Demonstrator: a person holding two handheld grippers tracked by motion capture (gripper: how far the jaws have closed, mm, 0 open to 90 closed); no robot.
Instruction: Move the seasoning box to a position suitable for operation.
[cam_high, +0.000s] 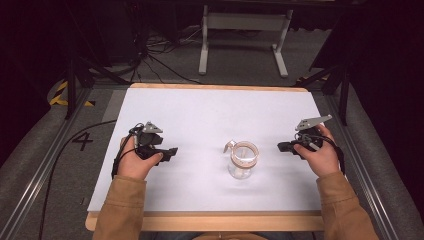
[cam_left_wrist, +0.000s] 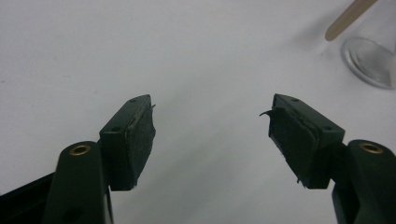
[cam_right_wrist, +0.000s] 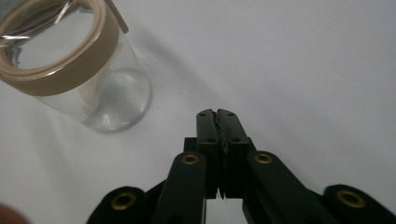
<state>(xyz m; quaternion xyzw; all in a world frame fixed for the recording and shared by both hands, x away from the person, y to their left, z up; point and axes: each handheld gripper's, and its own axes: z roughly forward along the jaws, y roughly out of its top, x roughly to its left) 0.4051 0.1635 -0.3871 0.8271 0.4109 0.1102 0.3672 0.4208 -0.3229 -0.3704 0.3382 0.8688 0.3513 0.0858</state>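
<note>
A clear glass jar (cam_high: 242, 161) with a tan rim band stands upright near the middle of the white table (cam_high: 210, 115). A thin tan tab sticks out from its rim. My left gripper (cam_high: 171, 151) rests low at the table's left, pointing toward the jar, jaws wide apart with nothing between them (cam_left_wrist: 211, 122). The jar's base (cam_left_wrist: 371, 60) appears at the top right of the left gripper view. My right gripper (cam_high: 280, 146) sits right of the jar, its jaws pressed together and empty (cam_right_wrist: 217, 114). The jar (cam_right_wrist: 70, 70) stands apart, up and to the left of those jaws.
The white sheet covers a wooden tabletop with its edge (cam_high: 210, 220) near the person. Metal rails (cam_high: 45, 165) run along both sides. A white stand (cam_high: 245, 35) and cables lie on the floor beyond the far edge.
</note>
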